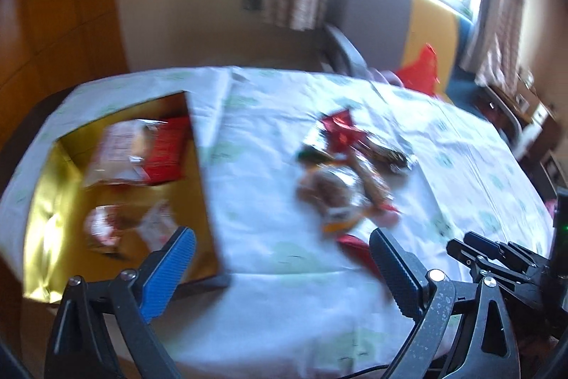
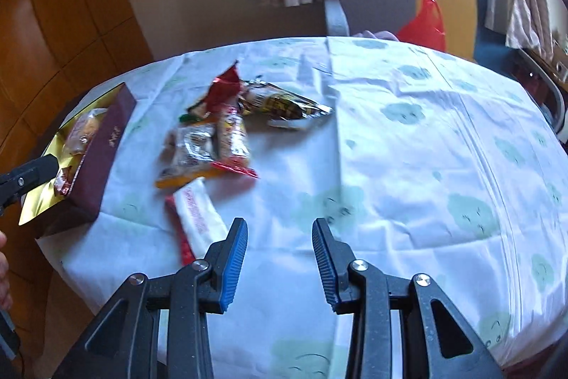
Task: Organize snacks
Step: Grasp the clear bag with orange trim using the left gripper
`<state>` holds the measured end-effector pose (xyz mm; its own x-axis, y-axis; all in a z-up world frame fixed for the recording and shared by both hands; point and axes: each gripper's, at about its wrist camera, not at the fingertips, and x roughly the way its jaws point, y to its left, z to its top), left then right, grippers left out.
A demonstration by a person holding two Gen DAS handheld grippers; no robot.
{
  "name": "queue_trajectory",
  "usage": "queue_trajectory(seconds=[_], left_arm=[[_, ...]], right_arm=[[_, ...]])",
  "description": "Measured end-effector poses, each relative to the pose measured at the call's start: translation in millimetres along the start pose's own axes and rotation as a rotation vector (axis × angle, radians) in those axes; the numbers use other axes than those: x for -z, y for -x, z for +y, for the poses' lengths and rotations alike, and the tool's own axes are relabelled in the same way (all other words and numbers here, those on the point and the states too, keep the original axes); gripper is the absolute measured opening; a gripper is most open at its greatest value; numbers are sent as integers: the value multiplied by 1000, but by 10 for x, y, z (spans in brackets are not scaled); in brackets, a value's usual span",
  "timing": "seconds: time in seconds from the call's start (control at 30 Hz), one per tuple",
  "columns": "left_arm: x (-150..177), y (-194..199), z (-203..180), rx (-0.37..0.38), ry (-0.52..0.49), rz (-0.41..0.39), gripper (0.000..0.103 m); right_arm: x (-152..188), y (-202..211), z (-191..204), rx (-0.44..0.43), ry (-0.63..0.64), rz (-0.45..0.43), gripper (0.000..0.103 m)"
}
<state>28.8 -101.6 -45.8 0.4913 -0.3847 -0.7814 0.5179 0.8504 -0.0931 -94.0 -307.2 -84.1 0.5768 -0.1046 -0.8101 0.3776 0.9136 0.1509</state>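
White snack bar (image 2: 198, 215) points toward right tool (image 2: 279, 244).

Your left wrist view is blurry, so the snack pile (image 1: 349, 166) is smeared and no words can be read. The gold box (image 1: 53, 187) runs off the left edge. Your hand (image 2: 3, 269) is cut off too.
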Motion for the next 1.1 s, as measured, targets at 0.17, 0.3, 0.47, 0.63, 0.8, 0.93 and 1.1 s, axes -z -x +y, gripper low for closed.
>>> queue_trajectory(seconds=[0.17, 0.3, 0.47, 0.63, 0.8, 0.93, 1.1], left_arm=[[-99, -465, -144, 85, 69, 141, 84], [-166, -873, -162, 95, 170, 221, 84], [-258, -1181, -150, 75, 235, 251, 86], [-393, -1380, -254, 76, 249, 254, 87], [-481, -1521, -370, 33, 178, 216, 88], [-431, -1516, -414, -1, 47, 174, 67], [-347, -1408, -301, 4, 8, 180, 65]], right_arm=[[47, -7, -71, -7, -3, -7, 39], [79, -17, -85, -11, -6, -5, 39], [92, -92, -188, -11, -29, 12, 39], [81, -139, -270, -8, -48, 15, 39], [87, -196, -323, -9, -61, 28, 39], [74, -208, -330, -11, -49, 27, 39], [4, -192, -349, -9, -41, 13, 39]])
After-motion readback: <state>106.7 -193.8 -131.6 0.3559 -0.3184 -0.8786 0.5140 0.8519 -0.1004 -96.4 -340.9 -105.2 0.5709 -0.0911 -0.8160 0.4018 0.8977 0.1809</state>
